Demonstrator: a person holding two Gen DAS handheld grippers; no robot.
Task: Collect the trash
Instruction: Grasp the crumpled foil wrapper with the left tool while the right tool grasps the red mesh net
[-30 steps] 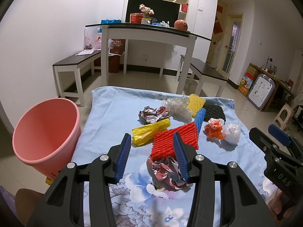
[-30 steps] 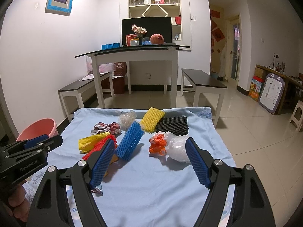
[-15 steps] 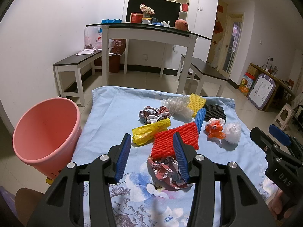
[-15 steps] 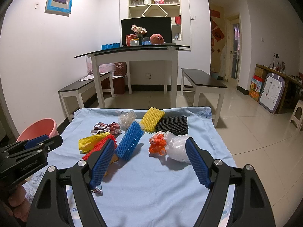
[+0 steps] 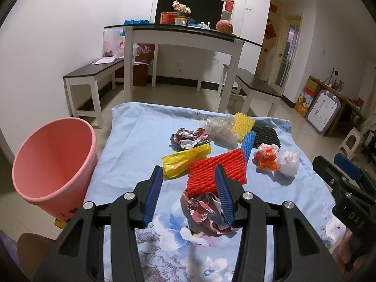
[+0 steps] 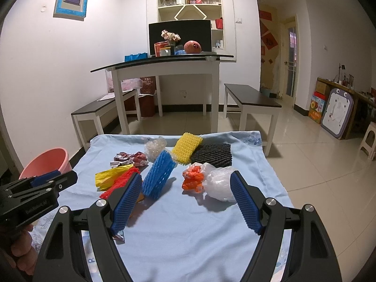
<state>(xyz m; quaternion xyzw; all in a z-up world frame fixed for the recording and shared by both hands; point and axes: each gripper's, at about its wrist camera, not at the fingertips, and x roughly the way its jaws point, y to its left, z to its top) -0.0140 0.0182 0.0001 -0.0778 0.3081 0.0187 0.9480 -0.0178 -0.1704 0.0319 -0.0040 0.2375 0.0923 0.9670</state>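
- Trash lies scattered on the cloth-covered worktop (image 5: 131, 141) and nothing looks collected yet; the pink bucket (image 5: 54, 164), off to the left of the left fingers, shows an empty inside.
- Left gripper (image 5: 189, 193) hangs with its fingers parted and nothing between them; the crumpled printed paper (image 5: 206, 211) lies just beyond and partly behind the right-hand finger, the red foam net (image 5: 218, 171) right past it.
- Right gripper (image 6: 186, 199) has its fingers spread wide and empty, with the white plastic wad (image 6: 219, 183) and orange wrapper (image 6: 192, 179) ahead between them and the blue foam net (image 6: 158, 176) nearer the left-hand finger.
- Next, I'd judge, the left fingers need a small shift over the paper, then a close and a carry to the bucket.
- Only the left view shows the bucket's inside and that nearest paper plainly; the right view hides most of it behind a finger but shows the black net (image 6: 212, 155) and yellow foam net (image 6: 185, 149) unobstructed.
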